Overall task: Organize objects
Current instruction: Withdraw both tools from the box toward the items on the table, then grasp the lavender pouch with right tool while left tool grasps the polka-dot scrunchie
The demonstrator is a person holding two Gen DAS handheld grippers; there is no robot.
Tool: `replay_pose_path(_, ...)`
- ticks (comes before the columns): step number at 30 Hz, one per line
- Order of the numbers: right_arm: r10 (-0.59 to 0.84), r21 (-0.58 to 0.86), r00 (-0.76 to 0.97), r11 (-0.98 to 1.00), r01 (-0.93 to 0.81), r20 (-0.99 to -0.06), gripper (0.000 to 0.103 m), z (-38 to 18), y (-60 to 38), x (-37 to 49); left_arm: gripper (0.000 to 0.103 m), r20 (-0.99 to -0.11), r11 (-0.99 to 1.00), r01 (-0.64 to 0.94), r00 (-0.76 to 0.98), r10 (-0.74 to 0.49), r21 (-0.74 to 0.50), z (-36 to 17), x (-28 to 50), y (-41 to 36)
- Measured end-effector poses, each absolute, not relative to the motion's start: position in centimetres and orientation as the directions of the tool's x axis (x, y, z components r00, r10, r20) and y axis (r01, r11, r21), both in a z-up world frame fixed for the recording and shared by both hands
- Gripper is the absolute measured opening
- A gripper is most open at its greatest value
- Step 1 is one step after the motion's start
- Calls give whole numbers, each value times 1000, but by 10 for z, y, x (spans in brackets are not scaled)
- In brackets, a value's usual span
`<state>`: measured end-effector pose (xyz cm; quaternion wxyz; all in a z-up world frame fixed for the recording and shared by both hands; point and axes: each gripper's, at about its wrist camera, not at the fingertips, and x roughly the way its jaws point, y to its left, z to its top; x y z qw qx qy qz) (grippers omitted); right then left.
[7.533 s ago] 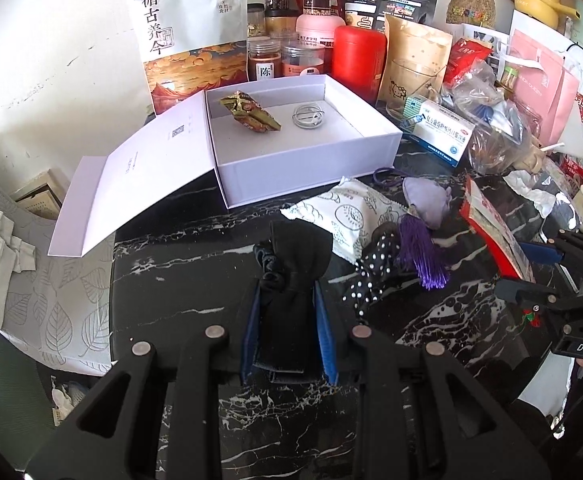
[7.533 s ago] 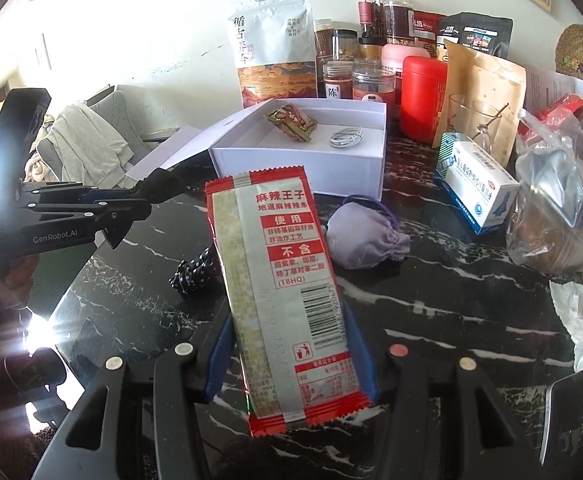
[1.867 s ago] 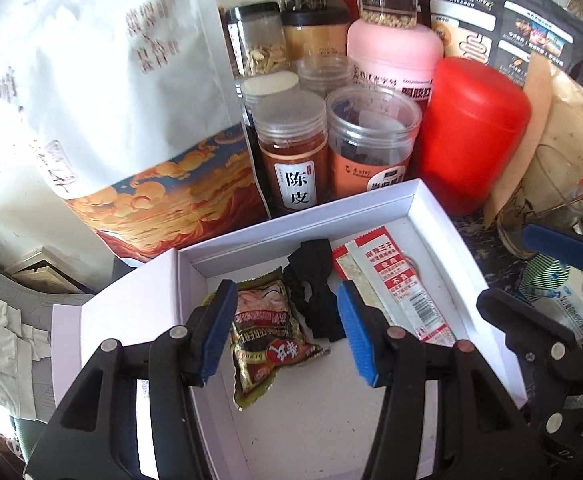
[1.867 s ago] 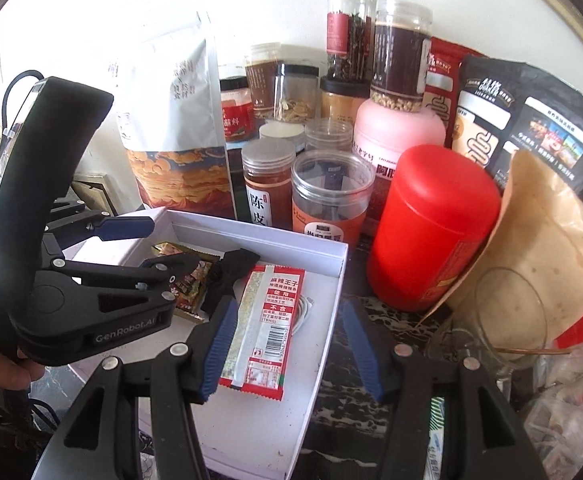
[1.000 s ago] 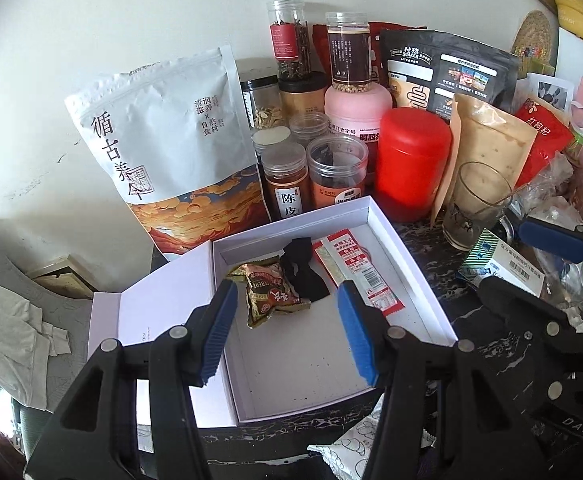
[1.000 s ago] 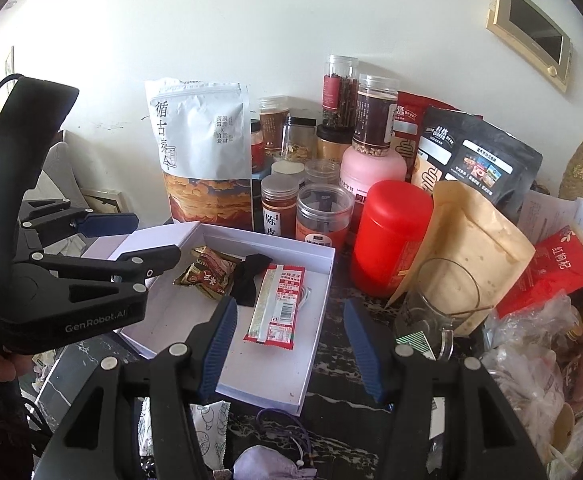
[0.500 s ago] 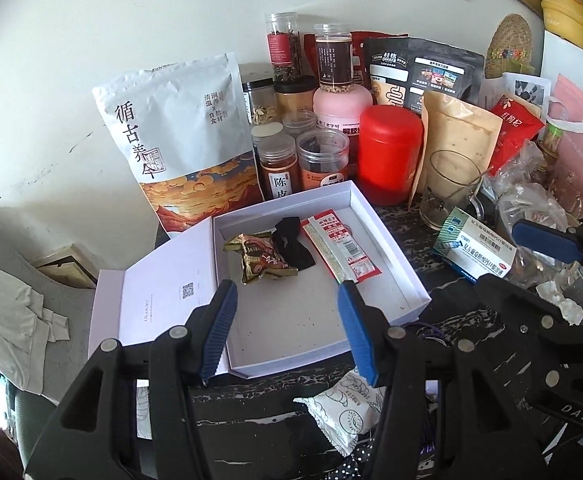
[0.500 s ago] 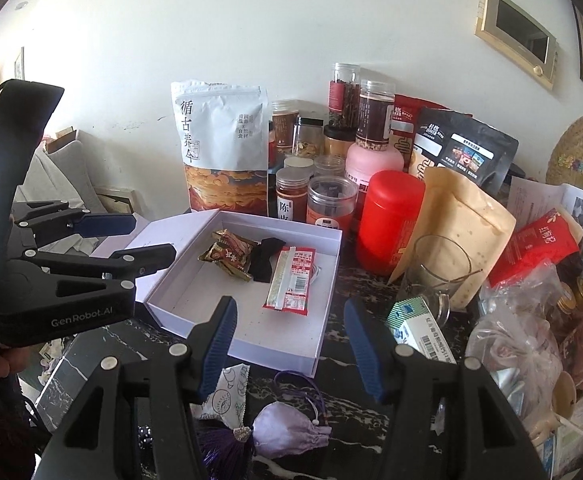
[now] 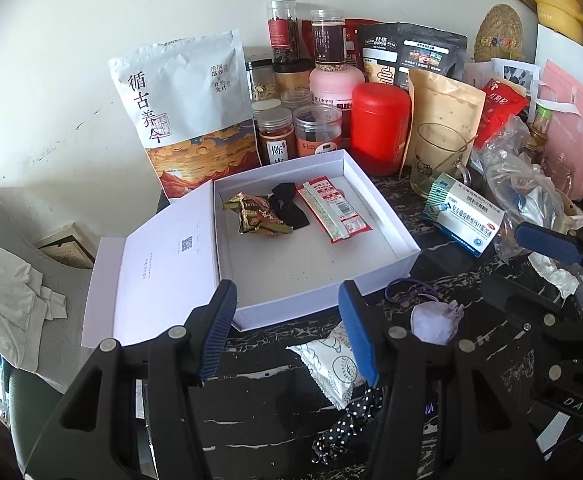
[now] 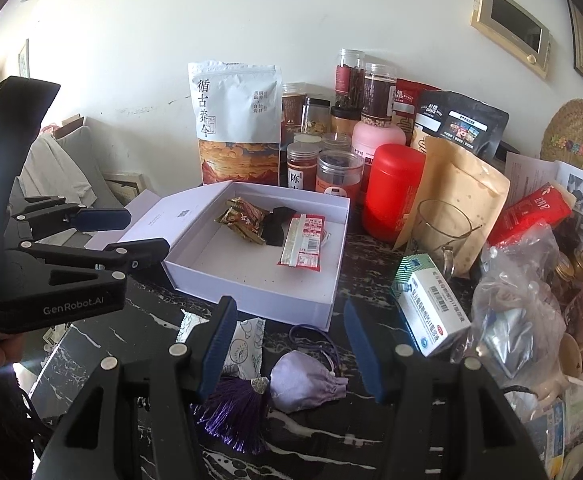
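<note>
**Black marble table, white box open, both grippers empty**

Black marble table against a white wall, back edge crowded w/ jars, pouches and a red canister. White box sits mid-table, lid folded flat to its left. Inside, at the far end, l. to r.: gold snack packet, black cloth piece, red snack packet; cloth touches both neighbours.

Your left gripper hangs over the box's near edge, blue fingers apart, nothing between them. Your right gripper is likewise spread and empty, over the table just in front of the box.

Loose items in front of the box: white patterned packet, purple pouch w/ cord, purple tassel, polka-dot cloth. Medicine carton lies right of the box, near a glass mug.
</note>
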<state>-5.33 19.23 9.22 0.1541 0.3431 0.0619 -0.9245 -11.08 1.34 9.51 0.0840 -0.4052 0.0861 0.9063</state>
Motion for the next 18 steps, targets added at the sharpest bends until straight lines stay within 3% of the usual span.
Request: replay_pose_path(18, -243, 28, -645, -945, 326, -724, 56, 33, 189, -35, 53, -784, -966, -242, -615, 85, 86, 46, -71, 9)
